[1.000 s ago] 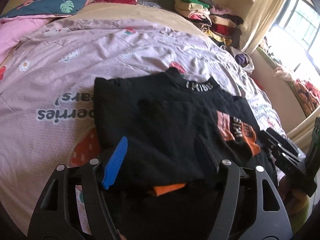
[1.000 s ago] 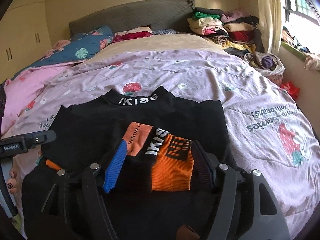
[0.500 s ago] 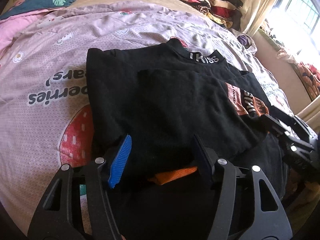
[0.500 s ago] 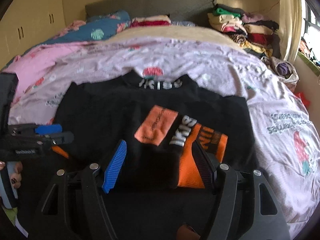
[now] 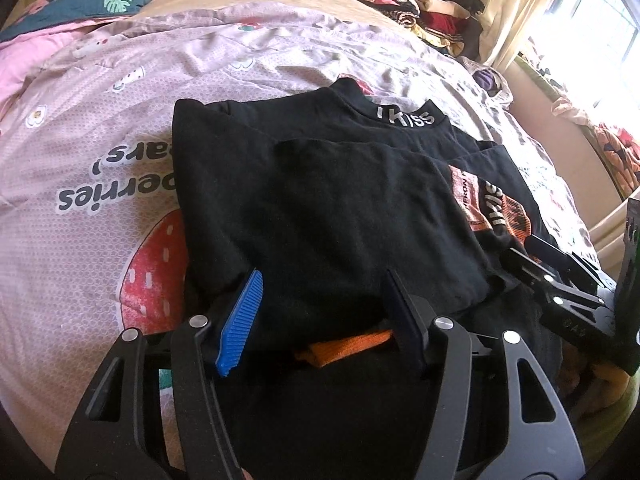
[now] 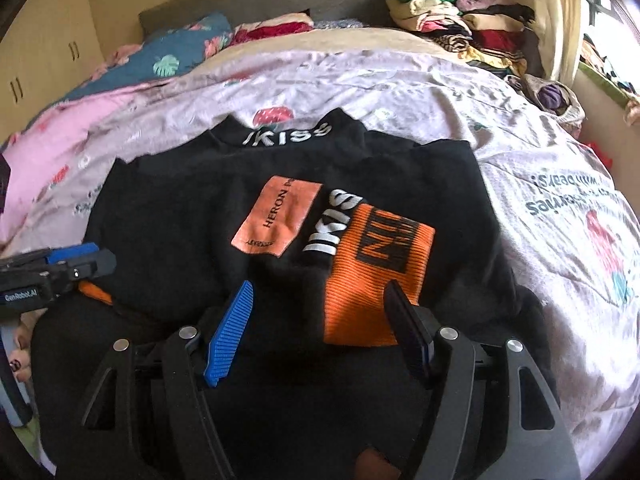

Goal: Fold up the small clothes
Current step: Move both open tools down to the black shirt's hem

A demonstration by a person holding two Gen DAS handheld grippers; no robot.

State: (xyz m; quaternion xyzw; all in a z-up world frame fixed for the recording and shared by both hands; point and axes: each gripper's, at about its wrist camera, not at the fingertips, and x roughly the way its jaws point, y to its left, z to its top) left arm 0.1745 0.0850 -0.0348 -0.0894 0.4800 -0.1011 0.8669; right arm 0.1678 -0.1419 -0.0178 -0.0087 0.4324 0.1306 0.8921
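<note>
My left hand-held gripper (image 5: 320, 312) and right hand-held gripper (image 6: 320, 320) both stand open, gripping nothing, jaws straddling the black sweatshirt's (image 6: 180, 216) folded hem. It lies near the bed's (image 5: 100, 160) front edge.

There is one black top (image 6: 172, 216) on the one bed (image 6: 540, 168), and it has one orange patch (image 6: 276, 216) and two orange cuffs, a big one (image 6: 372, 276) and a small one (image 6: 94, 292). There are two claws, the left claw (image 5: 320, 316) and the right claw (image 6: 318, 332), and each has two fingers. At the bed's far right corner is one pile of folded clothes (image 6: 460, 24), and at the far left corner is one blue pillow (image 6: 168, 60).
</note>
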